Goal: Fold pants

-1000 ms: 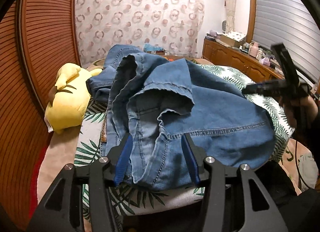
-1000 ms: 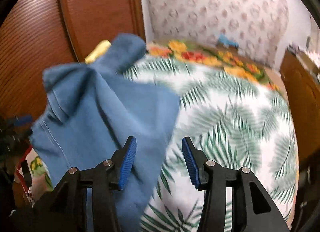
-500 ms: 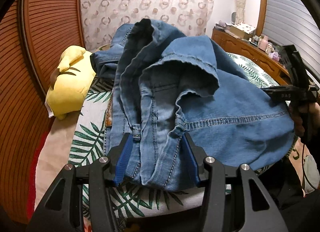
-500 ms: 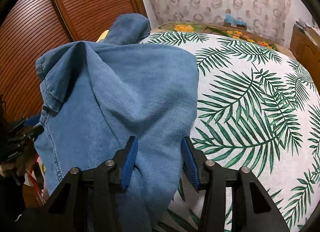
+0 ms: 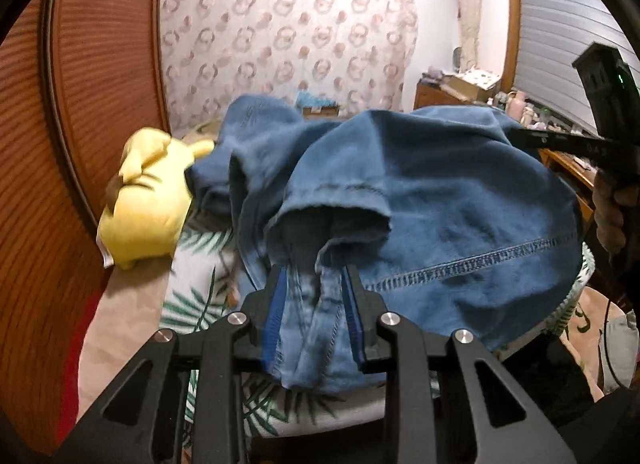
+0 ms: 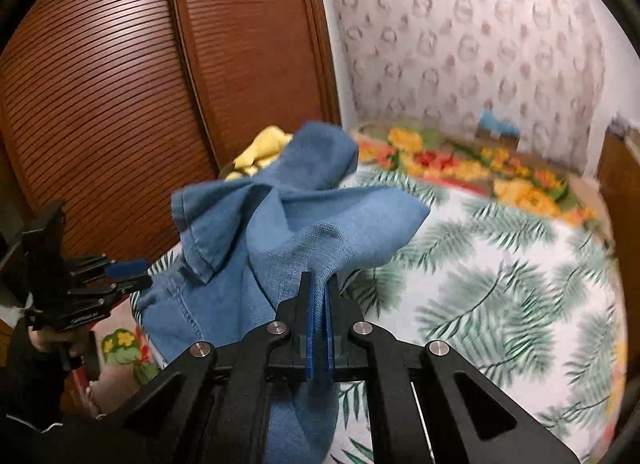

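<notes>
Blue denim pants (image 5: 440,192) lie bunched on the bed and are lifted at the near end. My left gripper (image 5: 314,288) has its blue pads around a bunch of the waistband fabric, partly closed on it. My right gripper (image 6: 319,296) is shut on a fold of the pants (image 6: 288,232) and holds it up above the bed. The right gripper also shows at the right of the left wrist view (image 5: 608,144), and the left gripper at the left of the right wrist view (image 6: 80,284).
The bed has a palm-leaf sheet (image 6: 500,284) and a floral blanket (image 6: 460,160) at its far end. A yellow plush toy (image 5: 144,200) lies by the wooden slatted wardrobe (image 6: 120,104). A wooden dresser (image 5: 460,92) with clutter stands at the right.
Both grippers have closed onto the pants and lifted the fabric off the bed. The right jaws went from open to fully shut; the left jaws narrowed around the waistband.
</notes>
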`<state>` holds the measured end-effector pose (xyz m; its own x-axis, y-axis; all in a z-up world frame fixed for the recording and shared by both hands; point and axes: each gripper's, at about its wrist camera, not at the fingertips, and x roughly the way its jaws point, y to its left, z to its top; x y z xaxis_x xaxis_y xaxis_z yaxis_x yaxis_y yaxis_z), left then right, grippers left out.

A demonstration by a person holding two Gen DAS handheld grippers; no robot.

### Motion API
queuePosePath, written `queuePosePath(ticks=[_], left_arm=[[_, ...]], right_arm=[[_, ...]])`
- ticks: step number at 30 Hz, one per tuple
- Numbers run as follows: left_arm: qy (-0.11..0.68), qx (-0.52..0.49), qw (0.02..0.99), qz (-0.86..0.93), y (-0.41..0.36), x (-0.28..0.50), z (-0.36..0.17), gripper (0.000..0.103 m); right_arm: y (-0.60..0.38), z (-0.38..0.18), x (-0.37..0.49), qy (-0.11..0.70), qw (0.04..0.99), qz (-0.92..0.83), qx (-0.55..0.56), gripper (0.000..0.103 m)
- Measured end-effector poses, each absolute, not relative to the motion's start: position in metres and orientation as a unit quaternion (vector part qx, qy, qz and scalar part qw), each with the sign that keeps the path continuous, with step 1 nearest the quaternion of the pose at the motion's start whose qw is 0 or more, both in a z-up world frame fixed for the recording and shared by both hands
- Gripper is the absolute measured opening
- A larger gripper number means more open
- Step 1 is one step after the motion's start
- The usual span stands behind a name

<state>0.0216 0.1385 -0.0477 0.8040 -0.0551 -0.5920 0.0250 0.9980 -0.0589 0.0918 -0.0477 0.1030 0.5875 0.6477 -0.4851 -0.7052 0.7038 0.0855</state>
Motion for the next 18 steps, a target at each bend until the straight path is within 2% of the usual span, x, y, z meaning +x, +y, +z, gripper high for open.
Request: queuePosePath(ticks=[6, 10, 15, 18], left_arm=[[0.289, -0.017, 0.956, -0.036, 0.128, 0.025, -0.026, 0.03], [0.285, -0.009, 0.957, -0.051, 0.117, 0.035, -0.02, 0.03], [0.294, -0.006, 0.953, -0.08, 0.094, 0.054, -0.024, 0.031], [0.308, -0.006, 0.946, -0.102, 0.076, 0.069, -0.031, 0.038]], right_arm=[[-0.061, 0.145, 0.07, 0.198, 0.909, 0.355, -0.092, 0.003], [-0.101, 0.159, 0.065, 0.198, 0.924, 0.309, -0.105, 0.003], [-0.185, 0.125, 0.089, 0.263, 0.935, 0.22, -0.092, 0.003], [-0.229, 0.08, 0.114, 0.316, 0.929, 0.18, -0.072, 0.004]])
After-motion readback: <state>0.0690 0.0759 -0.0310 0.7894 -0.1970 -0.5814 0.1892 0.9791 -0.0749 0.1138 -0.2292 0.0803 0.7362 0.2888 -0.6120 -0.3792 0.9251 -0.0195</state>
